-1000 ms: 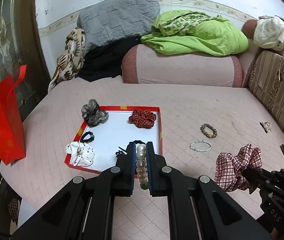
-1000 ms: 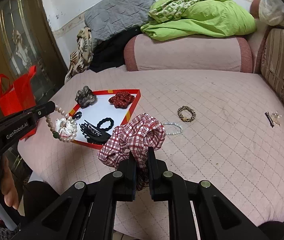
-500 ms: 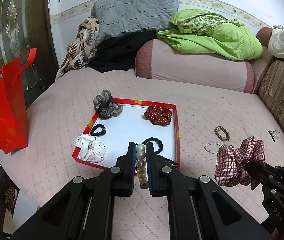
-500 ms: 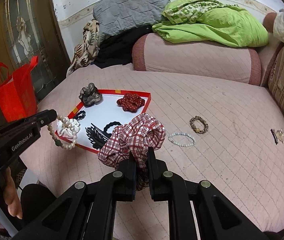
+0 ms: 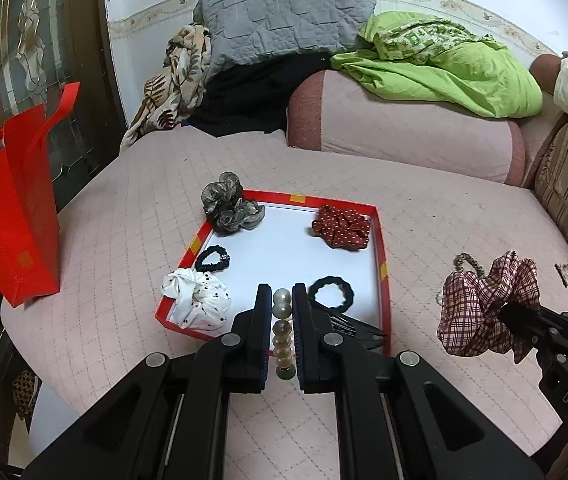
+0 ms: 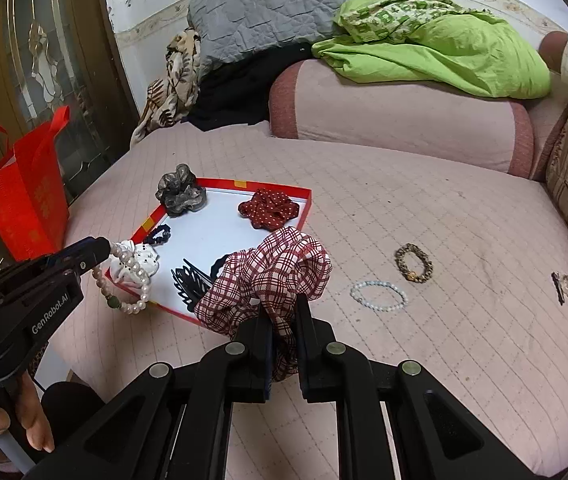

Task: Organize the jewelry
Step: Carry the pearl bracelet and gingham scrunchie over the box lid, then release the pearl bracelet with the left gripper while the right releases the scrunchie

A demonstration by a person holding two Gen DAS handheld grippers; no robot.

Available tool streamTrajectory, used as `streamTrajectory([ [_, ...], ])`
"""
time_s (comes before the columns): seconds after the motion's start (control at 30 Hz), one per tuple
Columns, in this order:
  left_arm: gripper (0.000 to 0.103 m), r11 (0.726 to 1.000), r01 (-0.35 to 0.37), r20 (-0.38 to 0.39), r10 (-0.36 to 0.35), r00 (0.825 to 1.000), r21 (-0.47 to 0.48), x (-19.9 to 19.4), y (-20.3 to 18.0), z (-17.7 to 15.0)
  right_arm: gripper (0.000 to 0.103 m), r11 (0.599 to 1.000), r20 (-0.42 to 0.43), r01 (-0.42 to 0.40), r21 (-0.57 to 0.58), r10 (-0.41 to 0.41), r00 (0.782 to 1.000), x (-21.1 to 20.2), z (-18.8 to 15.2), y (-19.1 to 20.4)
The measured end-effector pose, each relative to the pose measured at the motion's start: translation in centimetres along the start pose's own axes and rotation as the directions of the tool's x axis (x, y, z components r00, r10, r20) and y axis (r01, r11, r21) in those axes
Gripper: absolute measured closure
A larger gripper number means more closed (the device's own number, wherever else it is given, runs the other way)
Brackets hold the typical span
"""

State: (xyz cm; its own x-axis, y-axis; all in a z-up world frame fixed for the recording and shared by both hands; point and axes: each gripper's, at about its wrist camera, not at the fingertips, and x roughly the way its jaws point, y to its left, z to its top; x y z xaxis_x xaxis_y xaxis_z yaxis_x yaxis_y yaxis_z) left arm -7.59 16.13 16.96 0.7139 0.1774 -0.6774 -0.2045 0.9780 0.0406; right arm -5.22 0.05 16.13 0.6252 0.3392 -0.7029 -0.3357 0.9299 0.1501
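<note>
My left gripper (image 5: pixel 282 300) is shut on a pearl bracelet (image 5: pixel 282 332), held above the near edge of the red-rimmed white tray (image 5: pixel 380 240). The bracelet hangs from it in the right wrist view (image 6: pixel 128 284). My right gripper (image 6: pixel 284 312) is shut on a red plaid scrunchie (image 6: pixel 272 280), held above the bed right of the tray; it also shows in the left wrist view (image 5: pixel 488 304). The tray holds a grey scrunchie (image 5: pixel 228 204), a red dotted scrunchie (image 5: pixel 340 226), a white scrunchie (image 5: pixel 196 298), two black hair ties (image 5: pixel 212 258) (image 5: pixel 330 294) and a black claw clip (image 6: pixel 188 280).
A white bead bracelet (image 6: pixel 378 296) and a gold-brown bracelet (image 6: pixel 414 266) lie on the pink bed right of the tray. A small clip (image 6: pixel 564 284) lies far right. A red bag (image 5: pixel 8 200) stands at the left edge. Pillows and a green blanket (image 5: pixel 436 68) are behind.
Both grippers have drawn back and left, so the tray now sits more centred and farther off in the left view. Each keeps its hold.
</note>
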Motion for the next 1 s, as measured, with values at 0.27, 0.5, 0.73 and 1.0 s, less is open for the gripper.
streamTrajectory([
  [0.27,0.093,0.999,-0.030,0.011,0.029,1.000,0.021,1.6,1.6,2.2,0.092,1.000,-0.021,-0.025,-0.003,0.025,0.999,2.9,1.5,0.7],
  [0.5,0.093,0.997,0.065,-0.024,-0.066,0.998,-0.027,4.1,4.0,6.6,0.092,0.998,-0.025,-0.050,0.025,0.051,0.998,6.5,3.9,0.4],
  [0.73,0.093,0.988,0.151,-0.072,-0.154,0.985,-0.037,9.3,4.1,9.1,0.092,0.994,-0.057,-0.101,0.041,0.103,0.993,11.2,5.9,0.9],
  [1.0,0.093,0.984,0.148,-0.223,-0.167,0.960,-0.098,17.6,4.8,7.8,0.092,0.986,-0.128,-0.168,0.014,0.168,0.977,16.7,7.2,3.0],
])
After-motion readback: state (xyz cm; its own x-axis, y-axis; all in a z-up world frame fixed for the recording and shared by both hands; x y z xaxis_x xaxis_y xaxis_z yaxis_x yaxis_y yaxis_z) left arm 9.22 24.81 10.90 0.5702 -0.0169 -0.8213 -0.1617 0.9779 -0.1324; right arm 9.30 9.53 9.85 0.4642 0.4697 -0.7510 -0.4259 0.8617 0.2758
